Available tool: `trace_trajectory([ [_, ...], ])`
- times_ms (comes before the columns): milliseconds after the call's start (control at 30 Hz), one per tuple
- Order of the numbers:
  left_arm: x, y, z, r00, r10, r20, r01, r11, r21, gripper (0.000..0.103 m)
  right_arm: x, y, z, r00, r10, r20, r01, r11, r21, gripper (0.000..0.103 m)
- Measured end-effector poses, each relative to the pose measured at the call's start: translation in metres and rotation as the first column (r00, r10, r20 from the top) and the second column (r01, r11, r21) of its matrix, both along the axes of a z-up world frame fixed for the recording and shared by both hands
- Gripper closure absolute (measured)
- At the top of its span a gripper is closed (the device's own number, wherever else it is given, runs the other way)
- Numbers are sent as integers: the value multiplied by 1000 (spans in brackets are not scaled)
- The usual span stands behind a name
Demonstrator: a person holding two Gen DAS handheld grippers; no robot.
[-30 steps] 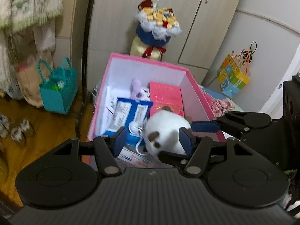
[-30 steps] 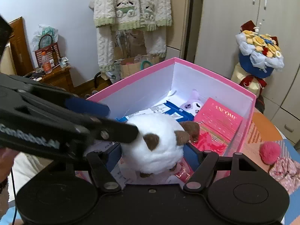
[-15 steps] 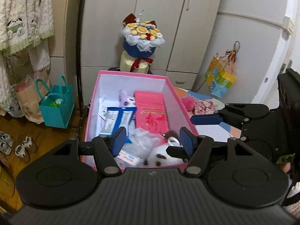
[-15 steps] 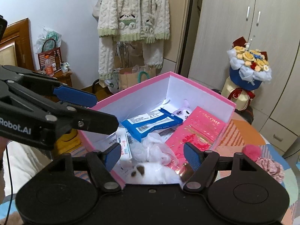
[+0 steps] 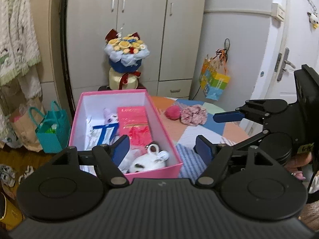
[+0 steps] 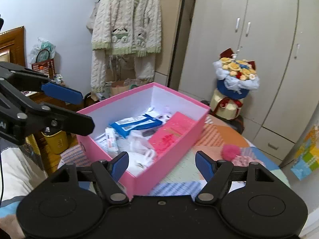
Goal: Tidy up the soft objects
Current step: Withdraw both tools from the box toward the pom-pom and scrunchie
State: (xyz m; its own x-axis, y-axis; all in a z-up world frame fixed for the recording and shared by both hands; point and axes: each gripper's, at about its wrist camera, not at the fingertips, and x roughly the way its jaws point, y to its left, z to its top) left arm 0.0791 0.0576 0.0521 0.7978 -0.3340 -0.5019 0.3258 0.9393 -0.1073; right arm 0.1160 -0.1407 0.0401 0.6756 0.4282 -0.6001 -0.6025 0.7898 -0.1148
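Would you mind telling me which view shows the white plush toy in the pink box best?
The left wrist view: the white plush toy lies in plain sight at the pink box's near end. In the right wrist view it is blurred and partly hidden behind a finger.

Open box on the table, soft things in it and beside it.

The box (image 5: 169,168) stands on the table (image 5: 187,137). In its near corner lies a plush toy (image 5: 148,162), with a flat packet (image 5: 135,127) behind it, a wipes pack (image 5: 103,132) to the packet's left, and a small plush (image 5: 108,116) near the back wall. To the right of the box, on the table, a pompom (image 5: 173,113) lies touching a scrunchie (image 5: 194,114). Behind the box a bouquet (image 5: 125,55) stands before the wardrobe (image 5: 139,20). Left of the box, on the floor, sits a gift bag (image 5: 52,133).
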Motion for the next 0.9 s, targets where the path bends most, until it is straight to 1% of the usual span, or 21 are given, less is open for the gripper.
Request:
trace_trajectory([
  [200,0,-37,7,999,-40,6,40,999,31,27,-12,-52,10,998,-41,53,40,999,19,24],
  [267,5,-49,8,999,-52,-3,52,998,20,23,-15,-71,10,997,-48,67,46,998,32,24],
  [333,14,-65,5,998,-55,-20,55,999,-1,23,-17,-92,9,995,-55,89,51,998,47,23],
  [400,24,-83,-1,997,-59,-40,59,998,-9,23,-17,-107,5,993,-66,101,60,996,63,18],
  [533,46,-116,-14,995,-64,-74,62,998,-26,23,-9,-135,-11,992,-82,92,74,993,89,17],
  [700,82,-150,-28,996,6,-88,-11,998,-65,23,9,-158,-32,993,-81,91,73,993,89,16],
  [800,109,-165,-36,993,53,-102,-63,994,-95,23,28,-164,-41,992,-54,118,48,997,52,14],
  [900,134,-178,-49,992,101,-81,-107,991,-78,23,54,-166,-52,991,-23,129,23,1000,4,14],
])
